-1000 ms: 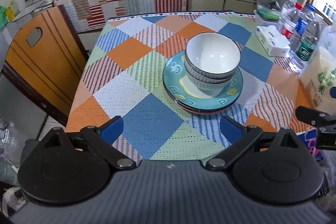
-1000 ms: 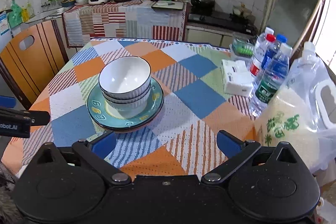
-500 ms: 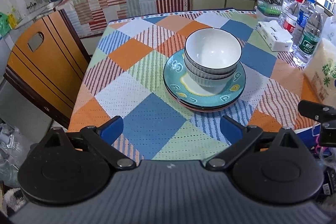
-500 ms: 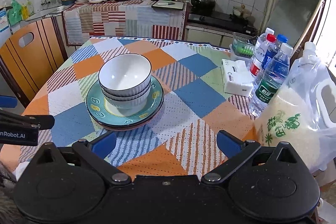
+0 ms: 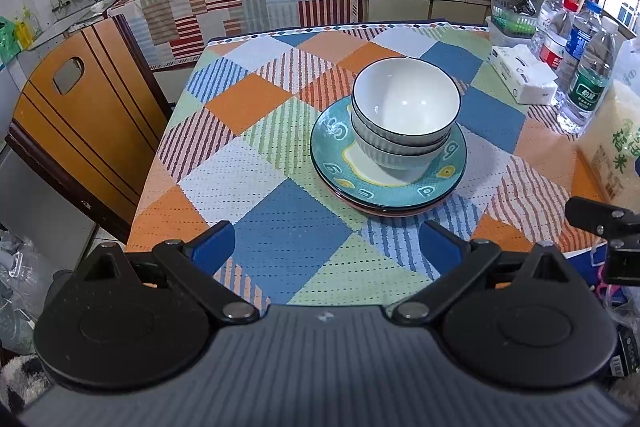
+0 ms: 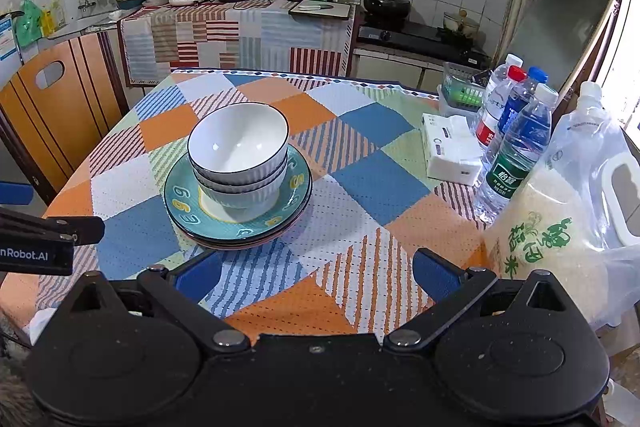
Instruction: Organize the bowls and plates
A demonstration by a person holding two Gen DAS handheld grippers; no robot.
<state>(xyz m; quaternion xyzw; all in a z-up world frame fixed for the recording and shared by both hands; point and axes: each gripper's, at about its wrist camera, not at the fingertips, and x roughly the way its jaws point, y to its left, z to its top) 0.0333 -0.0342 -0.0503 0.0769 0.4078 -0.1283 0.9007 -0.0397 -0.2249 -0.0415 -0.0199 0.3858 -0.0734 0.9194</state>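
Observation:
White ribbed bowls [image 5: 404,115] [image 6: 238,155] with dark rims sit nested in a stack on teal patterned plates [image 5: 340,175] [image 6: 184,203], themselves stacked over a reddish plate at the middle of the checked tablecloth. My left gripper [image 5: 326,247] hovers open over the table's near edge, short of the plates, with nothing between its blue fingers. Equally empty and open, my right gripper [image 6: 316,273] hangs over the near edge, to the right of the stack.
A tissue pack [image 6: 450,149], several water bottles [image 6: 516,147] and a bag of rice [image 6: 560,239] crowd the table's right side. A wooden chair [image 5: 76,119] stands at the left. A cloth-covered counter [image 6: 240,35] with appliances lies behind.
Both grippers have drawn back slightly from the stack and tilted up, so more of the kitchen shows. The bowls and plates have not moved.

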